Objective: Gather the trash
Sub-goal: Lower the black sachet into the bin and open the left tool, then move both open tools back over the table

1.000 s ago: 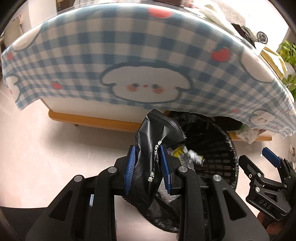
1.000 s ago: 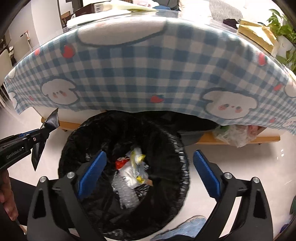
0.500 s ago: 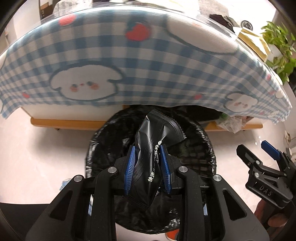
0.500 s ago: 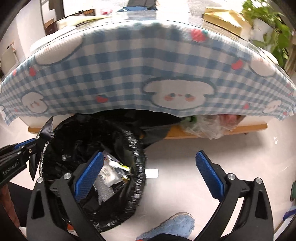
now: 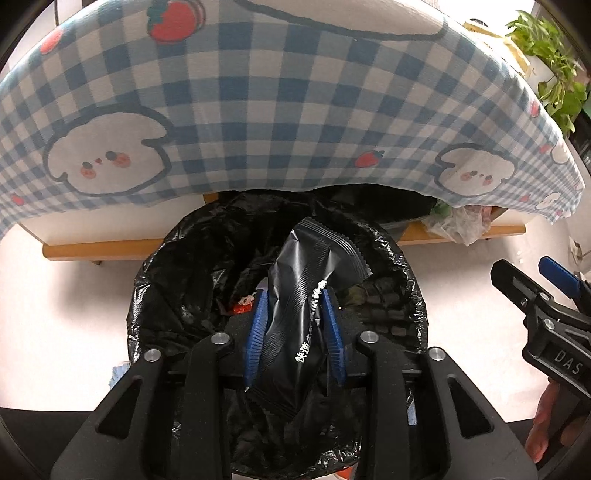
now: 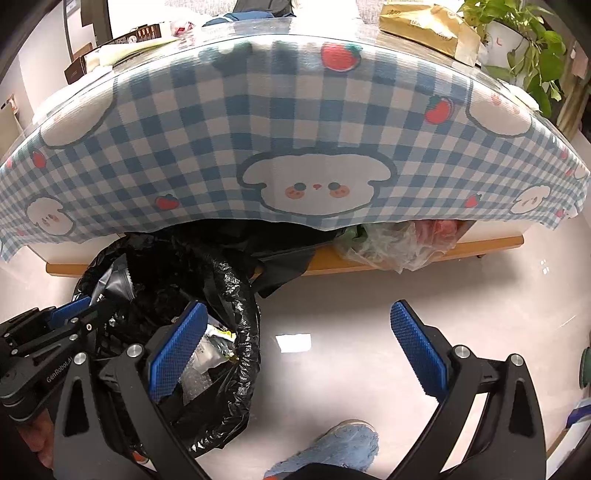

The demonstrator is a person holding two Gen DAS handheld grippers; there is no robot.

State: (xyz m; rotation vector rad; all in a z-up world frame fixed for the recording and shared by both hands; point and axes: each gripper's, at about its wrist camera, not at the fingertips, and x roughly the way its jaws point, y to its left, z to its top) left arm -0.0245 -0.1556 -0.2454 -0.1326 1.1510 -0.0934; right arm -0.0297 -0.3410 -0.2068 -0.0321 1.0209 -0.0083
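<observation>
My left gripper (image 5: 293, 328) is pinching a black snack wrapper (image 5: 295, 314) between its blue pads (image 5: 255, 332); the wrapper stands roughly upright, its crimped top edge tilted to the right, white printed characters on its lower face. It hangs directly above the open mouth of the trash bin (image 5: 410, 280), which is lined with a black plastic bag. Inside the bin, crumpled trash is visible, including a red-and-white scrap (image 5: 242, 304) just left of the wrapper.

My right gripper (image 6: 295, 347) is spread wide and holds nothing. Its left pad sits above the bin's right rim (image 6: 243, 302); its right pad is over bare floor. In this view the left gripper (image 6: 74, 317) appears at the left edge, over the bin.

Surface and room:
- The floor (image 6: 351, 302) is pale, glossy and reflective; a bright rectangular reflection lies just right of the bin.
- Behind the bin stands a low table draped in a blue-and-white checked tablecloth (image 6: 221, 147) printed with white puppies and strawberries. The cloth overhangs the bin's far rim.
- A wooden shelf edge (image 6: 480, 247) runs under the cloth, bearing a crumpled clear plastic bag (image 6: 399, 243).
- On the tabletop: a tan paper package (image 6: 424, 26) and a potted green plant (image 6: 517, 29) at far right.
- A blue slipper (image 6: 332, 450) shows at the bottom edge of the right wrist view.
</observation>
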